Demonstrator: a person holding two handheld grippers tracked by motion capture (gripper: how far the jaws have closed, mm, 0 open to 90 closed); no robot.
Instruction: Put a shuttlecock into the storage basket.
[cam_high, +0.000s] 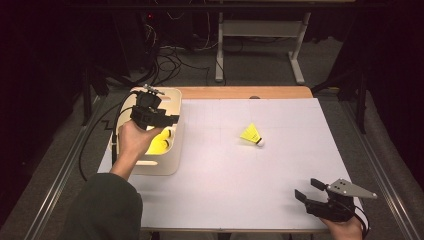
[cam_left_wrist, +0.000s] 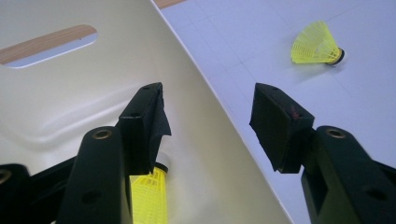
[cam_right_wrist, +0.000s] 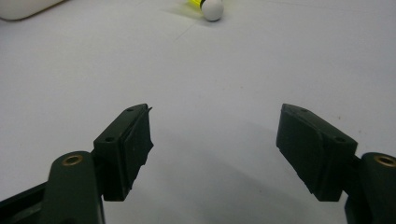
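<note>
We see left gripper (cam_high: 170, 119) over cream moulded tray (cam_high: 172, 160) at table's left edge, jaws spread, nothing between pads. Below it in tray: yellow mesh-skirt shuttlecock (cam_left_wrist: 149, 196), white cork end partly hidden by jaw. Second yellow plastic shuttlecock (cam_high: 252, 135) lies on its side mid white table (cam_high: 225, 190), white rounded cork toward us. Right gripper (cam_high: 309, 190) rests near table's front right corner, jaws spread, empty.
</note>
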